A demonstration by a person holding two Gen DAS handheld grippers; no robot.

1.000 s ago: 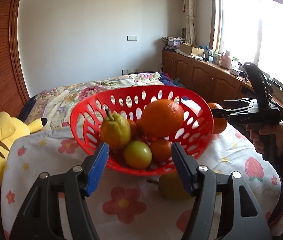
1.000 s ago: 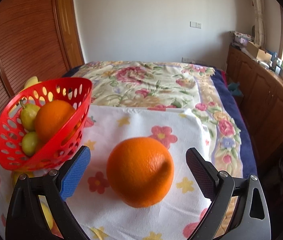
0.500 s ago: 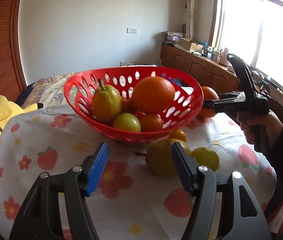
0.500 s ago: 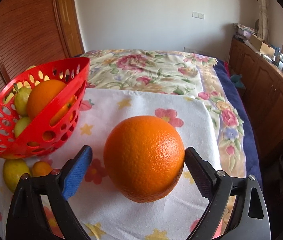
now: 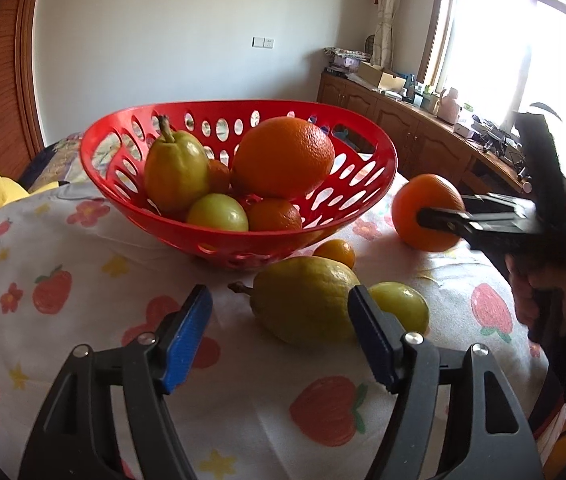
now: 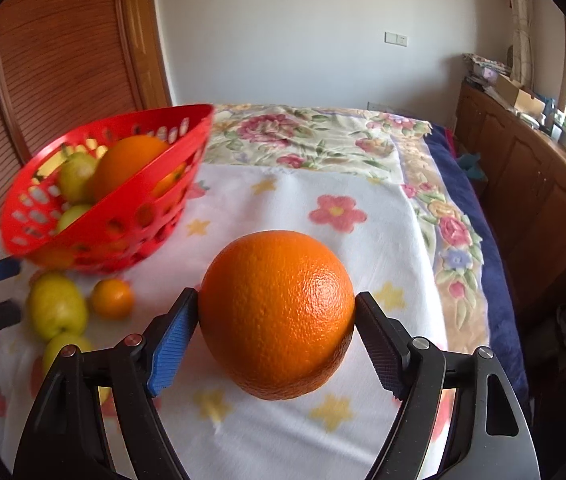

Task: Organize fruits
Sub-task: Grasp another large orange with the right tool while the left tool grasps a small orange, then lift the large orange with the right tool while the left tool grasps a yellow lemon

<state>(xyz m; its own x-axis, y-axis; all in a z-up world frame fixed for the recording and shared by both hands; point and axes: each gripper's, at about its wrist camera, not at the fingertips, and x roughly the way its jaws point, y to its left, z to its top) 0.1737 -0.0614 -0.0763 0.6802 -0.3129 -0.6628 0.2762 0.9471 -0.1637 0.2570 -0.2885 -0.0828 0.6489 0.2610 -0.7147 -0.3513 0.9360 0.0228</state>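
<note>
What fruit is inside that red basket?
The basket holds a pear, a big orange, a green fruit and two small oranges. Whatever lies beneath them is covered.

Home bedroom (floral bedspread (image 6: pixel 323 140), wooden cabinets (image 6: pixel 523 168))

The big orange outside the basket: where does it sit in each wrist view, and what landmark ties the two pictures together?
Left wrist view: the big orange is right of centre on the cloth, beside the red basket, between the closing jaws of the right hand-held gripper.
Right wrist view: the orange is centre foreground, both pads against it.
Shared landmark: the red basket, upper left here.
</note>
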